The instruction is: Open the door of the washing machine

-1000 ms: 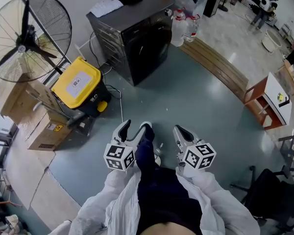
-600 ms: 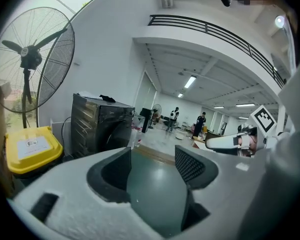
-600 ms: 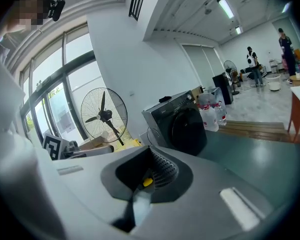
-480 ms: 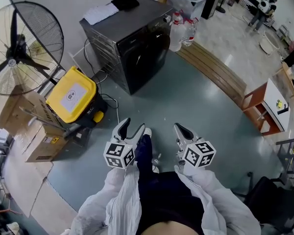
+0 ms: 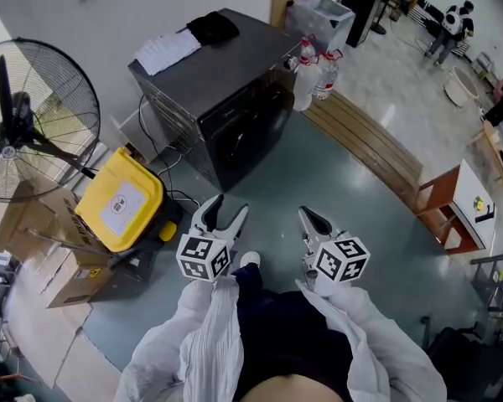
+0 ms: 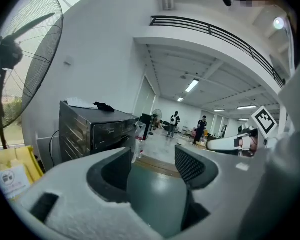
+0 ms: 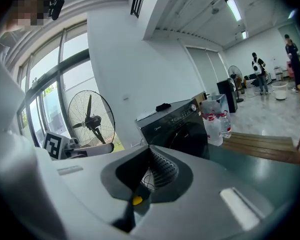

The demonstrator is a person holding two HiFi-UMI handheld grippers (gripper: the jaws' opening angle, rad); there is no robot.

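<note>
Head view: we hold left gripper (image 5: 225, 210), jaws apart, and right gripper (image 5: 308, 218), jaws together, low before us; right gripper view shows the washing machine (image 7: 171, 115) with its door (image 7: 189, 136) seemingly closed.

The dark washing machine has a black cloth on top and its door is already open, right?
No, the door is shut, flush with the front, as the head view shows. The washing machine is dark, with the black cloth on top.

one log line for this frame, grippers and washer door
phase: pre-contact | left gripper: open, empty | right gripper: shut, empty | washing machine: untouched, ahead of both | door: closed
</note>
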